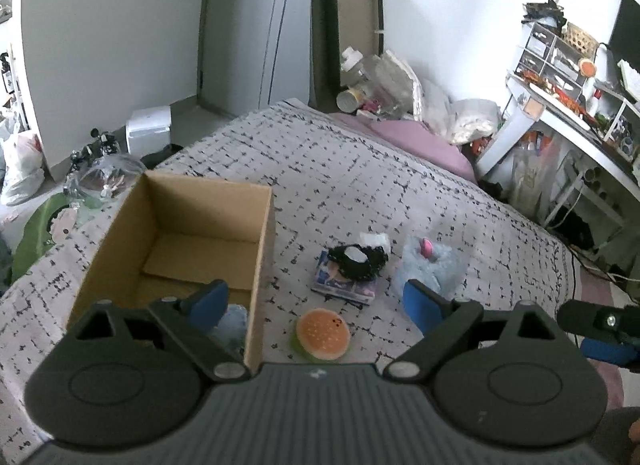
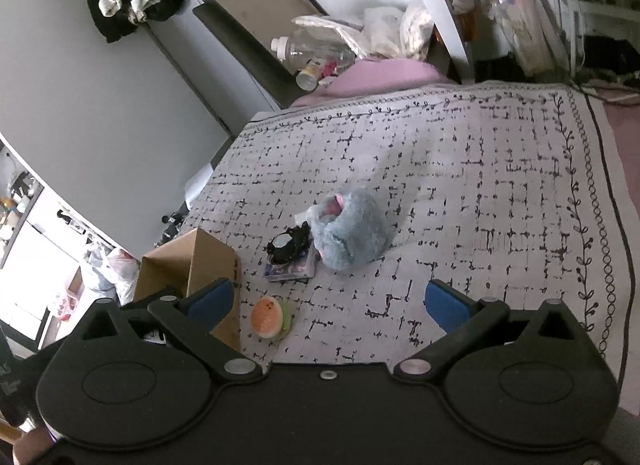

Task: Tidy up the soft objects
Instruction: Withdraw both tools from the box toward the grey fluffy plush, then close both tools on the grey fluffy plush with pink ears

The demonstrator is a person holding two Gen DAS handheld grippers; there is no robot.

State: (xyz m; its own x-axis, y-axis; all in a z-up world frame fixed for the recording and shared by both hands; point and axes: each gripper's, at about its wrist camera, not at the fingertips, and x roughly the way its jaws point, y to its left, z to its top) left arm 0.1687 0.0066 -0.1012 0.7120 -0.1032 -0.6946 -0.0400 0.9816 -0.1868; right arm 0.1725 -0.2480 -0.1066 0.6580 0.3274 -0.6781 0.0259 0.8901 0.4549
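One burger toy (image 1: 322, 334) between open left gripper (image 1: 316, 305)

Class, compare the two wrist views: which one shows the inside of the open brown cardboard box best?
The left wrist view. There the open brown cardboard box faces the camera, so its inner walls and floor flaps show. The right wrist view shows only an outer corner and side of the box, partly behind the gripper finger; its inside is hidden.

Both wrist views angled down, sharing bed (image 1: 360, 169) (box (image 1: 180, 241) left)
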